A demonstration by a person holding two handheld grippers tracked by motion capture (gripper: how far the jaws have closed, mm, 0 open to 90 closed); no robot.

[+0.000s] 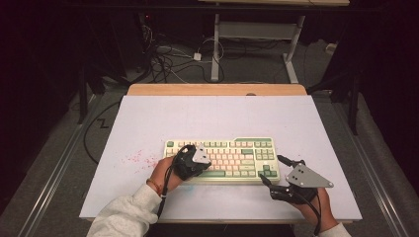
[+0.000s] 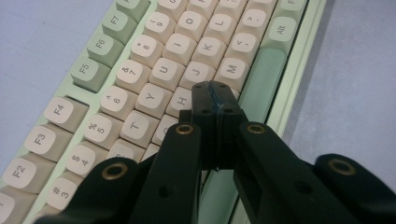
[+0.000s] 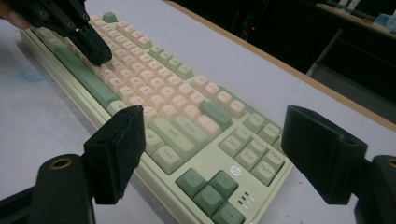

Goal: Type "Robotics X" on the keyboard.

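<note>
While the left gripper (image 2: 215, 91) (fingers together) presses the keyboard (image 2: 154, 74), the right gripper (image 3: 210, 154) gapes.

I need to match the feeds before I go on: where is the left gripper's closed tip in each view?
High view: left gripper lower centre-left, over the keyboard's left half.
Left gripper view: jaws shut together at centre, tip over the keys near H, beside the green space bar.
Right gripper view: top left, tip down on the keys by the space bar.
Shared landmark: the green space bar.
</note>
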